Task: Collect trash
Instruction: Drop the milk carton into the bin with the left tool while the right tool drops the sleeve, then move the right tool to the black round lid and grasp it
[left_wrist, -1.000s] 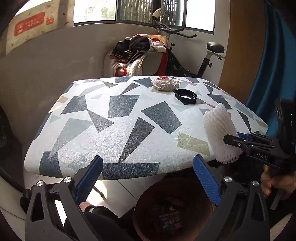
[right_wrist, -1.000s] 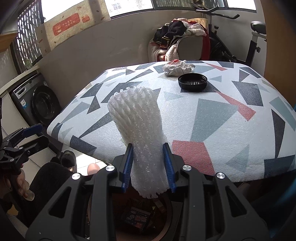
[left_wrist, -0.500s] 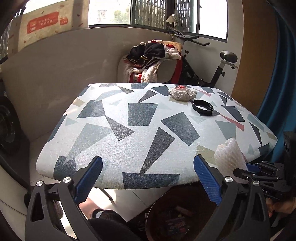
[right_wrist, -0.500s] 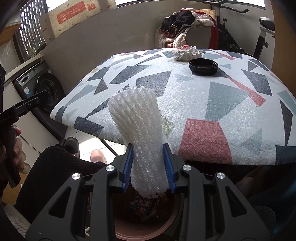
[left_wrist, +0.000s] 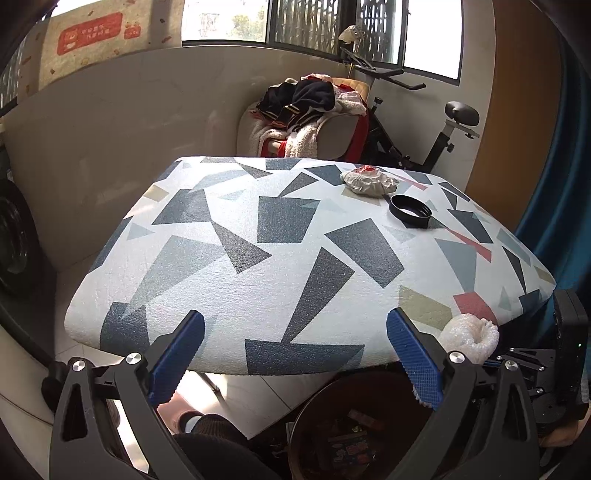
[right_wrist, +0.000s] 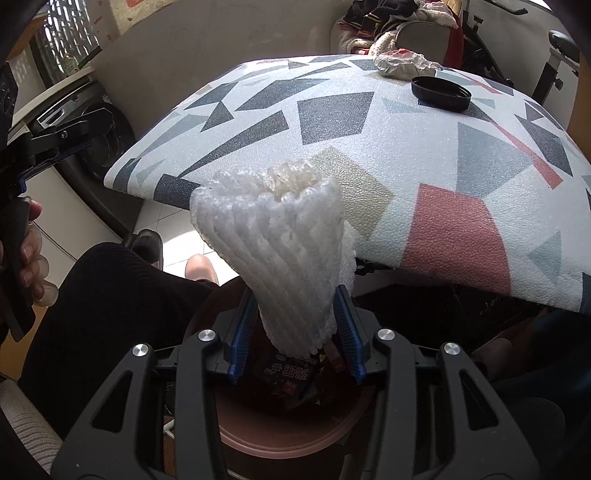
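My right gripper (right_wrist: 295, 328) is shut on a white foam fruit net (right_wrist: 280, 240) and holds it over a brown trash bin (right_wrist: 288, 439) below the table's front edge. The net also shows in the left wrist view (left_wrist: 469, 336), with the bin (left_wrist: 332, 435) beneath it. My left gripper (left_wrist: 295, 354) is open and empty, off the table's front edge. A crumpled paper wad (left_wrist: 369, 181) and a black round lid (left_wrist: 410, 212) lie at the far right of the table (left_wrist: 258, 280); both show in the right wrist view, wad (right_wrist: 406, 64) and lid (right_wrist: 441, 92).
The bin holds wrappers (right_wrist: 288, 376). My knees in black trousers (right_wrist: 110, 295) are left of the bin. A chair heaped with clothes (left_wrist: 306, 110) and an exercise bike (left_wrist: 424, 122) stand behind the table. A washing machine (right_wrist: 99, 125) is at the left.
My right gripper has dropped with the foam net from table height to below the table edge, over the bin. My left gripper has drawn back and stayed open.
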